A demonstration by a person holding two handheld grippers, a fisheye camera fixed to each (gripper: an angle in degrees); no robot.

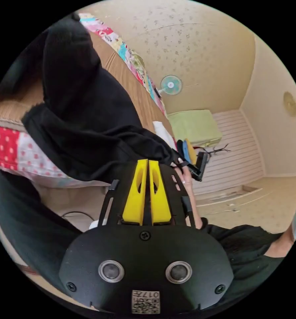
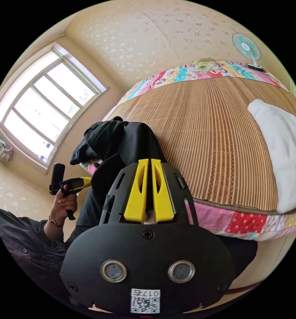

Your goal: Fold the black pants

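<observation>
2 grippers are working the black pants (image 1: 88, 126), which are lying heaped over the near edge of the bed (image 2: 221, 139), partly on its woven mat and partly hanging down past the patchwork quilt border (image 2: 241, 221). In the left gripper view, the left gripper (image 1: 147, 162) is showing its 2 yellow jaws closed tight together, their tips reaching the dark cloth at the bed's edge; whether a fold is actually pinched between them I cannot tell. In the right gripper view, the right gripper (image 2: 149, 162) is likewise showing its jaws nearly touching, tips lying against the bunched fabric at the bed's edge, and a real hold is again unclear. The left gripper is also appearing in that view beside the bed, gripped in a hand (image 2: 63, 199). A white folded cloth (image 2: 281, 149) is resting farther along the bed, well apart from the pants. A fan (image 2: 247, 46) is standing beyond the bed's far side.

My judgement on risk: the pants are crumpled and hanging off the bed, so if either pinch is shallow, lifting may be letting the cloth slip free and slide to the floor. Pulling unevenly may be twisting the legs, spoiling any clean fold.
</observation>
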